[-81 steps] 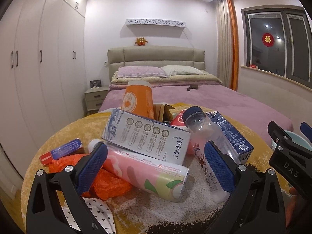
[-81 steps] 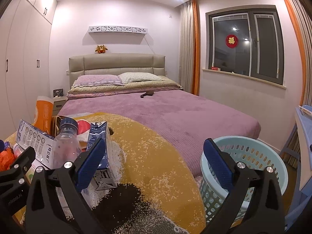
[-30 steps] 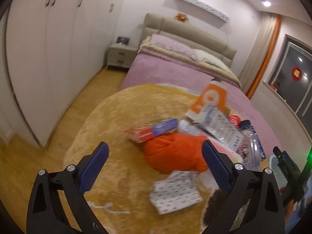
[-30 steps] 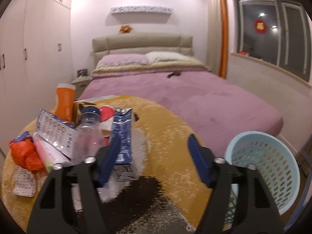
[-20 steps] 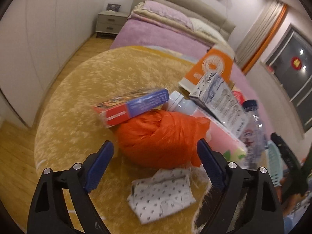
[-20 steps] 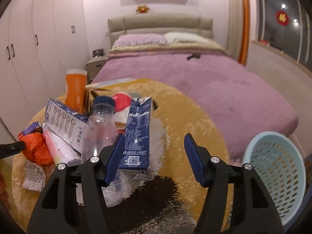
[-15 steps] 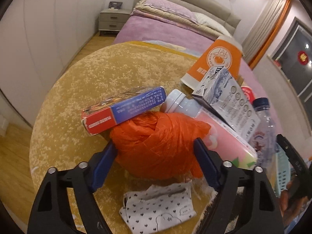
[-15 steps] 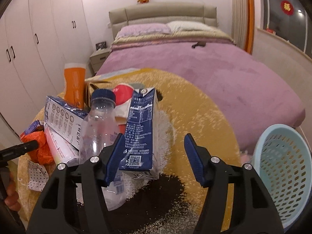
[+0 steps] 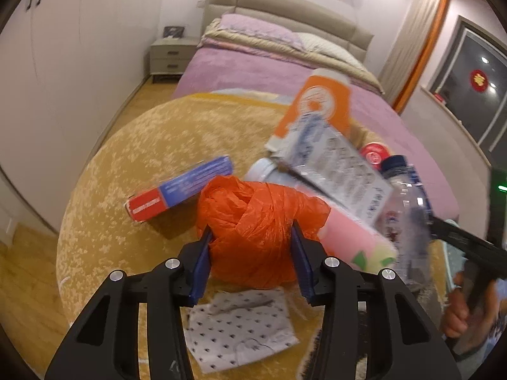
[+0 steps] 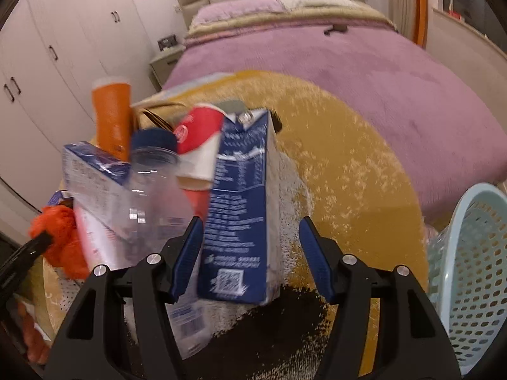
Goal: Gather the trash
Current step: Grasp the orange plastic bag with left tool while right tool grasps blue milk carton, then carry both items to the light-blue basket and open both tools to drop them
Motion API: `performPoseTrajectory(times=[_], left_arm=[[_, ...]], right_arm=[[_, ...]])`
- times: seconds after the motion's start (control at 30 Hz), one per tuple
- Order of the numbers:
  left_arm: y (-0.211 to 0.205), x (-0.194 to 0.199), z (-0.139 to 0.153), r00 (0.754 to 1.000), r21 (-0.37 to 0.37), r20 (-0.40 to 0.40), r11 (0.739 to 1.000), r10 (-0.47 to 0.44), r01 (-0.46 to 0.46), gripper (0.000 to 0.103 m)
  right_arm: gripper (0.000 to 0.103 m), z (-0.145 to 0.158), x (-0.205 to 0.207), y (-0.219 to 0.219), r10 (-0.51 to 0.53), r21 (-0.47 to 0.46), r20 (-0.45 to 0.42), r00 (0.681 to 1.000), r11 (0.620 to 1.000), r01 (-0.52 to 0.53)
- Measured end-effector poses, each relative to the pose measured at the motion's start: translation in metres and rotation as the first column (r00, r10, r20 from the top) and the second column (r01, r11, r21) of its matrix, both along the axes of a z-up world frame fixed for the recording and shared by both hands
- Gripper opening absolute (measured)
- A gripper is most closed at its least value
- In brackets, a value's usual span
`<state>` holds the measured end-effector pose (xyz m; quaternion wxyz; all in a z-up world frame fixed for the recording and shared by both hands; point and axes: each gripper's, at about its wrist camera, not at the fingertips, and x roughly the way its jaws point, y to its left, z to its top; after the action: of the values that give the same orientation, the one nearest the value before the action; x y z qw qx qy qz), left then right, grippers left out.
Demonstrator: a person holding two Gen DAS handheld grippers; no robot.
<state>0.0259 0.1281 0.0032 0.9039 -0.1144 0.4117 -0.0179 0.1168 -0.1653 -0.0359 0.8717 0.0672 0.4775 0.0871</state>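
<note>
The round yellow rug [image 9: 164, 145] fills more of both views than a second ago, with the pale blue basket [image 10: 469, 272] at its right edge. The left gripper [image 9: 252, 256] has just been closing: earlier wide above the orange bag [image 9: 253, 221], its pads now press the bag's sides. The right gripper [image 10: 252, 253] has also been narrowing around the upright blue carton [image 10: 240, 209]; its right pad stands clear.
</note>
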Motion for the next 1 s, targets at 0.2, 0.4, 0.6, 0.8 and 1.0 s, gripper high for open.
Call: performPoseTrajectory(times=[0.2,0.4,0.6,0.8,1.0], left_arm=[[-0.025,-0.025,0.040,0.987,0.004,0.139,0.997,-0.079,0.079,0.042],[-0.077,-0.032,0.084,0.940,0.014,0.268,0.976,-0.213,0.217,0.042],[-0.176,-0.019,0.099,0.866,0.048,0.309,0.916,-0.394,0.399,0.042],[-0.285,0.013,0.078,0.784,0.018,0.265,0.816,-0.561,0.578,0.042],[-0.371,0.046,0.021,0.753,-0.014,0.117,0.758,-0.647,0.653,0.042]], right_arm=[[0.036,0.021,-0.019,-0.012,-0.036,0.011,0.104,0.994,0.999,0.035],[0.036,0.061,-0.056,-0.053,-0.121,0.060,0.220,0.968,0.992,0.110],[0.036,0.092,-0.102,-0.130,-0.311,0.064,0.322,0.894,0.950,0.307],[0.036,0.078,-0.129,-0.226,-0.523,0.091,0.262,0.811,0.850,0.519],[0.036,0.018,-0.128,-0.277,-0.626,0.082,0.071,0.776,0.779,0.621]])
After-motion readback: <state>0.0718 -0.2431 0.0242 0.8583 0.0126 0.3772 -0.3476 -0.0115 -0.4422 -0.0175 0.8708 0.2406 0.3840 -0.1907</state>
